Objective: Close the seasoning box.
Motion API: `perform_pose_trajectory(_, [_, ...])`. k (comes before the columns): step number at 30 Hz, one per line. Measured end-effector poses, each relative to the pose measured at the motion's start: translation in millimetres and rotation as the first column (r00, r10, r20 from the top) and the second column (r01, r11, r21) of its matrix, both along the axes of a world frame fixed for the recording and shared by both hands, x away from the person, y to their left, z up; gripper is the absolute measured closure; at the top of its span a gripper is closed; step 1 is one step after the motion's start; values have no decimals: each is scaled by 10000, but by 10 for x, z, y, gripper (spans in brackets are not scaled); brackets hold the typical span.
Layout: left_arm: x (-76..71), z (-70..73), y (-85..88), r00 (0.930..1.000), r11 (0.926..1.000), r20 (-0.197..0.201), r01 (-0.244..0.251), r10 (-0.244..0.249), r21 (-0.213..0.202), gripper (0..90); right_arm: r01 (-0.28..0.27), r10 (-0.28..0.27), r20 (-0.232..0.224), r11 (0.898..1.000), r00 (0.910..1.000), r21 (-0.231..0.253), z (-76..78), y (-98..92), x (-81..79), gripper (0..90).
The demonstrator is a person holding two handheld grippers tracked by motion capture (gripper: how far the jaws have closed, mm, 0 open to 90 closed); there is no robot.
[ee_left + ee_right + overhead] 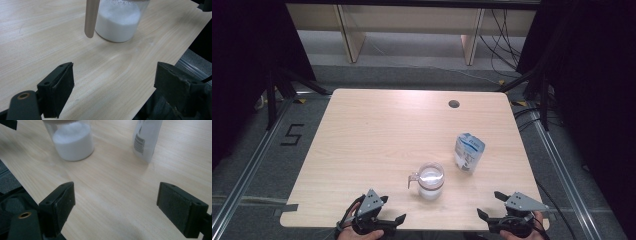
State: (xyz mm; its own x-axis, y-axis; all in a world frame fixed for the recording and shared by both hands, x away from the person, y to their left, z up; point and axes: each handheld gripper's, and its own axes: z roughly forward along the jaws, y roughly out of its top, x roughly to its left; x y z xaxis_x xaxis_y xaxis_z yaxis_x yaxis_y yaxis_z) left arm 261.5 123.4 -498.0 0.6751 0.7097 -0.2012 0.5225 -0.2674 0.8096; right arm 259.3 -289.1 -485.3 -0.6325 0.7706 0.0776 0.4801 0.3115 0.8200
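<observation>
Pale wood makes up the big flat table [377,145], and it is the biggest thing here. The landmark is the clear glass jug with a small handle and white powder inside [430,181]. It stands upright near the front edge of the table, about halfway across. Just behind the jug and a little to its right stands a white and blue paper pouch [468,152], close to the jug but not touching it.

The work looks like it has hardly begun. The jug has white powder in its lower part, but the pictures cannot tell if more is meant to go in. Nothing is being held. The pouch and the jug both stand free on the table.

The left gripper [379,220] sits in front of the jug and to its left, at the table's edge. Its jaws are spread wide with nothing between them. The right gripper [498,209] sits in front of the jug and to its right, jaws also spread wide and empty.

Some things are hard to see. The top of the pouch is too small and blurry to tell if it is open. In both gripper views the tops of the jug [117,21] and the pouch [146,138] are cut off. The words on the pouch cannot be read.
</observation>
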Motion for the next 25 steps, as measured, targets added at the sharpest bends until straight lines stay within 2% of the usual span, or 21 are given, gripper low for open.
perform_pose_trajectory(2, [0,-3,3,10000,10000,9,-75,75,9,155,-106,110,169,9997,9998,-227,-7,-17,7,159])
perform_pose_trajectory(4, [11,0,28,10000,9996,-7,66,-66,261,155,-302,301,-46,9994,9995,-145,-10,-15,-2,159])
perform_pose_trajectory(5, [9,-9,14,9999,9999,-31,-99,99,103,155,-202,206,205,9996,9996,-212,-8,-23,-5,159])
perform_pose_trajectory(6, [9,-10,18,9999,9998,-69,-120,121,158,156,-155,159,182,9997,9997,-201,-7,-31,-7,159])
perform_pose_trajectory(7, [10,-12,18,9998,9997,-78,-159,160,182,156,53,-54,-117,9999,9999,-94,-6,-19,-34,159])
perform_pose_trajectory(13, [18,-19,23,9998,9997,-115,-163,165,161,156,-26,30,199,9998,9998,-206,-14,-42,-36,159])
perform_pose_trajectory(14, [19,-19,25,9998,9997,-121,-156,159,177,155,120,-122,-204,9999,9997,-73,-11,-24,-63,159])
perform_pose_trajectory(15, [20,-20,25,9998,9997,-128,-165,168,175,156,58,-61,-240,9999,9997,-148,-8,-28,-64,159])
perform_pose_trajectory(16, [21,-20,26,9997,9997,-141,-175,177,172,156,9,-11,-111,9999,9999,-146,-16,-28,-57,159])
perform_pose_trajectory(21, [25,-19,35,9996,9996,-165,-218,221,201,155,2,-4,-69,9997,10000,-261,-18,-37,-50,159])
perform_pose_trajectory(22, [30,-13,52,9999,9992,-145,-75,80,399,156,-72,77,199,9996,9998,-272,-25,-47,-31,159])
perform_pose_trajectory(23, [28,-21,36,9996,9995,-147,-229,232,195,156,28,-30,-109,9999,9999,-137,-23,-34,-47,159])
perform_pose_trajectory(24, [27,-24,31,9994,9995,-174,-284,286,130,156,22,-23,-92,9999,10000,-150,-24,-34,-47,159])
perform_pose_trajectory(25, [28,-25,32,9994,9995,-174,-292,294,119,155,-75,80,194,9996,9998,-254,-27,-45,-31,159])
